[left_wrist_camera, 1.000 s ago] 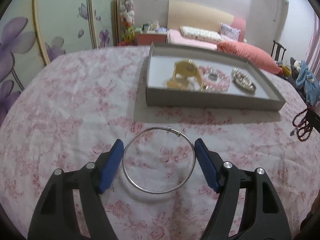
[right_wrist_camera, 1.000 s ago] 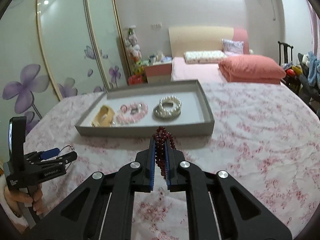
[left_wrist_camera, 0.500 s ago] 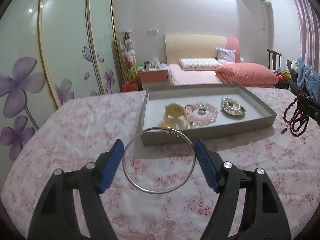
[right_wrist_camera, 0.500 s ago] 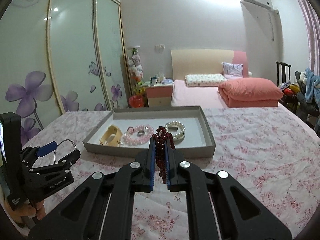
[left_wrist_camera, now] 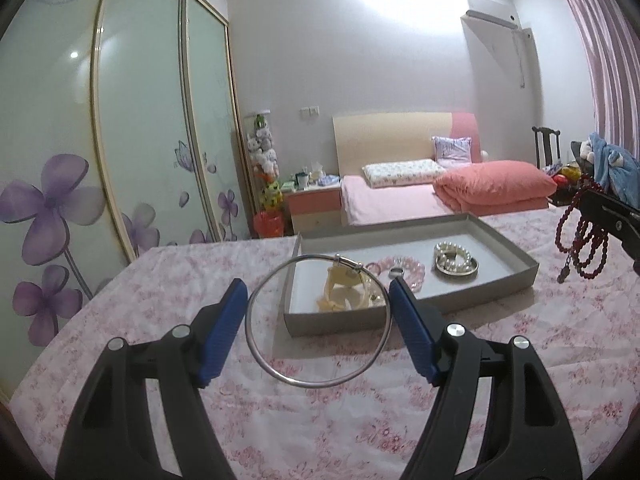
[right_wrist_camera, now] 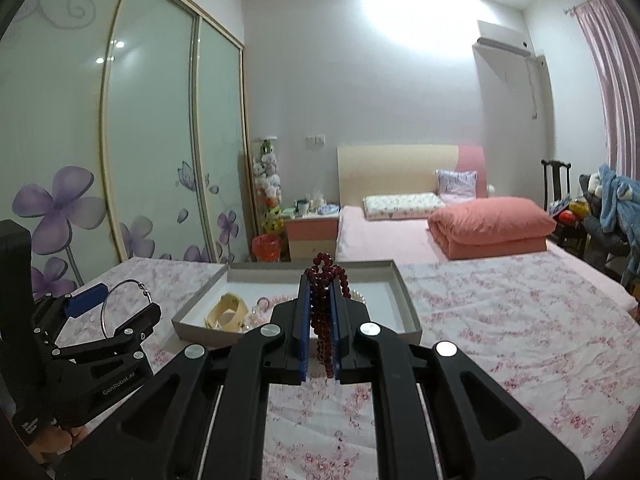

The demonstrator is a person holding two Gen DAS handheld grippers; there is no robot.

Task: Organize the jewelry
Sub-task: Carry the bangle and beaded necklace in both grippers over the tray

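I have the silver bangle (left_wrist_camera: 318, 320) spanned between the pads of my left hand-held gripper (left_wrist_camera: 316, 330), its jaws set wide and pressing on the hoop's two sides, lifted above the floral desk (left_wrist_camera: 120, 320) just near of the grey tray (left_wrist_camera: 416, 308). My right hand-held gripper (right_wrist_camera: 320, 332) is clamped together on the dark red bead strand (right_wrist_camera: 325, 312), which hangs in loops off to the right of the tray. Already lying in the tray are a yellow bracelet (left_wrist_camera: 340, 292), a pink bead bracelet (left_wrist_camera: 402, 272) and a pearl bracelet (left_wrist_camera: 454, 260), so I judge the job more than half done: these two pieces remain. The tray's far-left floor looks bare, and its low near wall needs clearing. The desk around is open.
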